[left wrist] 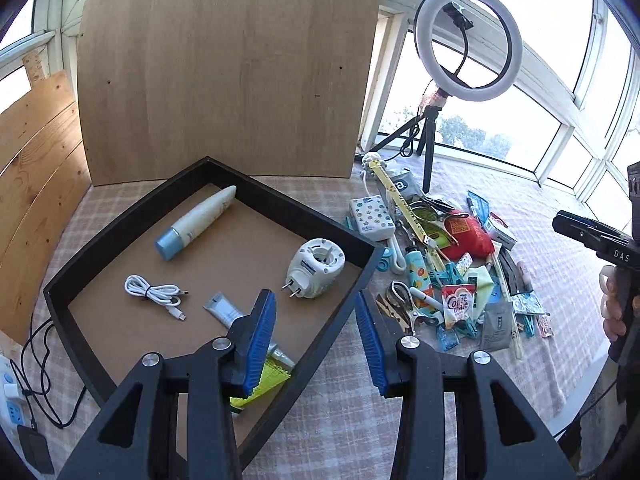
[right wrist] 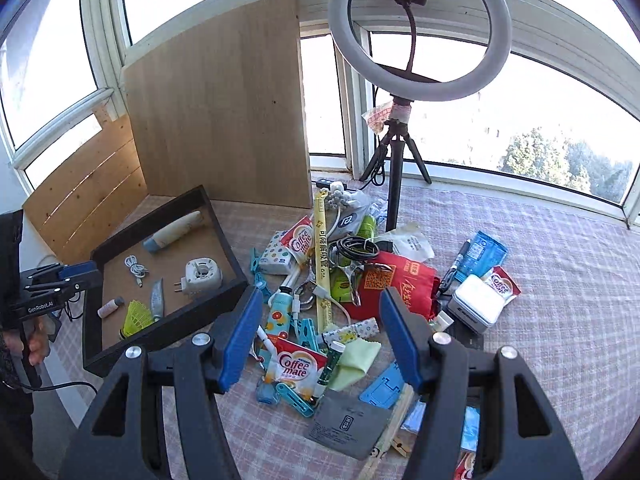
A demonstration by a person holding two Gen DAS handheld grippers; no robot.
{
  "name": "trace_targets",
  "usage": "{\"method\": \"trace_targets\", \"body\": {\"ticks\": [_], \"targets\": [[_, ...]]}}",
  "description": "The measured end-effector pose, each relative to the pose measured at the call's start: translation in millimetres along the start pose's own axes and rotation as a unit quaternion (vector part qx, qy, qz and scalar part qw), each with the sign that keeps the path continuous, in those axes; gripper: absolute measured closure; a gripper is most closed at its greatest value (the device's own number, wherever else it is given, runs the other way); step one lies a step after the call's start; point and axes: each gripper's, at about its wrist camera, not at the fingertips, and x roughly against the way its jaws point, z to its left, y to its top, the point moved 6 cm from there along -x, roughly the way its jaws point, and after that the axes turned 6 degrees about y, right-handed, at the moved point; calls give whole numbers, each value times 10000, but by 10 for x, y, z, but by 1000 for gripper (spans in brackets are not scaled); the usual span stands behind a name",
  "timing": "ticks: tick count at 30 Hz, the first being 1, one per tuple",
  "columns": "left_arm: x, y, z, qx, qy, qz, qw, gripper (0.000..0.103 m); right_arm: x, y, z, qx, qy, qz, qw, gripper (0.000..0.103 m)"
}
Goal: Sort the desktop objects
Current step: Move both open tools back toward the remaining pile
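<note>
- We see strong daylight pouring in through the windows [right wrist: 540, 120], which are blown out to near white.
- We find the tablecloth [right wrist: 560, 280] evenly lit, with only soft shadows.
- We notice heavy fisheye bending and dark vignetting at the corners.
- We judge both views sharp, without motion blur.

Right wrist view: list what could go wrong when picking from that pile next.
1. The pile is tangled: the black cable coil and white cord lie over other items, so lifting one may drag neighbours.
2. Flat pieces like the grey sachet and green cloth may slip from the open right hand-held gripper.
3. The tripod borders the pile; a snag might tip it.
</note>
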Motion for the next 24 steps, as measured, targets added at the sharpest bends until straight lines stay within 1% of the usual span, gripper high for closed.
{"method": "trace_targets", "body": {"ticks": [4,9,12,17,20,24], "targets": [[-109,-115,-440,-235,-295,183,9991,64,170,-297,-361,-121,-222,192,9995,43],[-245,-218,-1009,-614,-626,414,9953,64,327,-665,-799,-341,-475,417,9974,44],[-323,-287,-1366,-884,-799,536,9914,64,368,-882,-1052,-480,-638,569,9952,44],[-489,-431,-1958,-1317,-1068,839,9819,64,389,-1241,-1400,-618,-848,889,9905,44],[-603,-532,-2255,-1412,-1214,1032,9771,64,376,-1436,-1533,-562,-941,1093,9879,44],[-756,-663,-2505,-1395,-1293,1269,9735,64,321,-1597,-1651,-599,-853,1296,9861,44]]}}
